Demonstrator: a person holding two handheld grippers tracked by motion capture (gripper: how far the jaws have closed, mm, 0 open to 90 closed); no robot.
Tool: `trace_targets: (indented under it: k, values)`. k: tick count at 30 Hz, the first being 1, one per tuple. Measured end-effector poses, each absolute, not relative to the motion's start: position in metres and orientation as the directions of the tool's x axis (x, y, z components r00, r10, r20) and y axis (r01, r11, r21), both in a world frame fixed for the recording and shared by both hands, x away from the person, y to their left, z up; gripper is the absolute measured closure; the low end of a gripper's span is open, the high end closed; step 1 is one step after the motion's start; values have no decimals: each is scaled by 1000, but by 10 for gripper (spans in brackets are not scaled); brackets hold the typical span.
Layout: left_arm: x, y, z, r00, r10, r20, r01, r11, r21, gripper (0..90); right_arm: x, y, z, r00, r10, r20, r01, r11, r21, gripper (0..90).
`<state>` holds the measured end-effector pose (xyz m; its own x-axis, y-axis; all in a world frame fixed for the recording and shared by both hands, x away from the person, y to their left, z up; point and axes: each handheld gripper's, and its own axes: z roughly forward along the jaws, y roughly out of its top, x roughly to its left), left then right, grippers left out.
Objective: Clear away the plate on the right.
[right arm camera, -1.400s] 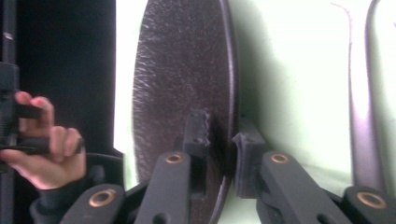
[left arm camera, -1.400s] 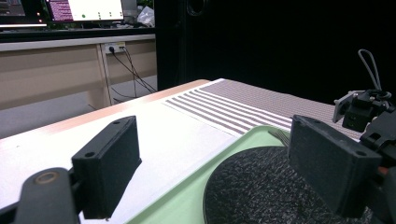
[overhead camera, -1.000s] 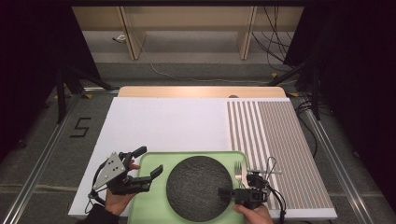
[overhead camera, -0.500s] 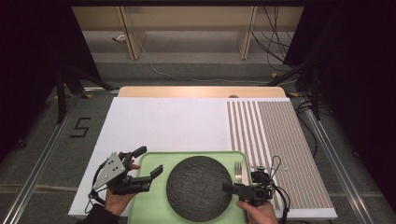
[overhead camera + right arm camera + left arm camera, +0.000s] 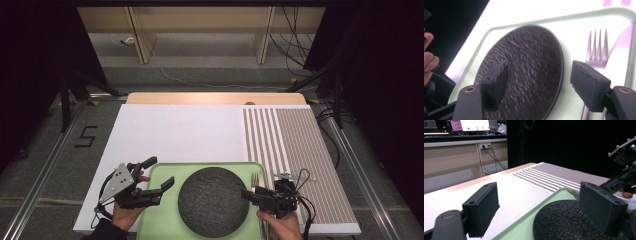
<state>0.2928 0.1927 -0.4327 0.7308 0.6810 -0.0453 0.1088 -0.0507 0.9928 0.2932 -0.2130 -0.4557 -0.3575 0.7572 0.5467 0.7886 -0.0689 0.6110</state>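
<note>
Dark textured plate (image 5: 213, 201) sits dead center in the green tray (image 5: 160, 220), near edge of the table (image 5: 175, 135), w/ a fork (image 5: 255, 181) and knife (image 5: 617, 53) lying on the tray floor just to its right, basically a place setting laid out on the tray. My right gripper (image 5: 246, 194) hangs over the plate's right rim; its jaws have just been opening and now stand wide apart w/ nothing between them, the plate rim and fork showing through the gap below, so imo it's letting go after setting sth down, prob the cutlery. Left gripper (image 5: 161, 175) is parked over the tray's left corner, jaws also spread wide and empty, pointing across the plate, prob just waiting its turn. Striped mat (image 5: 295, 145) covers the table's right side, nothing on it.
</note>
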Motion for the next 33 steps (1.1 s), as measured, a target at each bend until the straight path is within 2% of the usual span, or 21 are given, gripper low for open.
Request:
trace_targets:
  k: [9, 18, 33]
  values:
    - [293, 193, -433, 732, 680, -46, 110, -51, 993, 166, 293, -220, -444, -411, 765, 496, 711, -71, 699, 294]
    - [292, 194, -433, 733, 678, -48, 109, -48, 993, 165, 289, -229, -431, -464, 790, 401, 599, -54, 799, 280]
    - [292, 194, -433, 737, 674, -52, 115, -49, 992, 163, 285, -238, -423, -517, 797, 311, 479, -32, 877, 252]
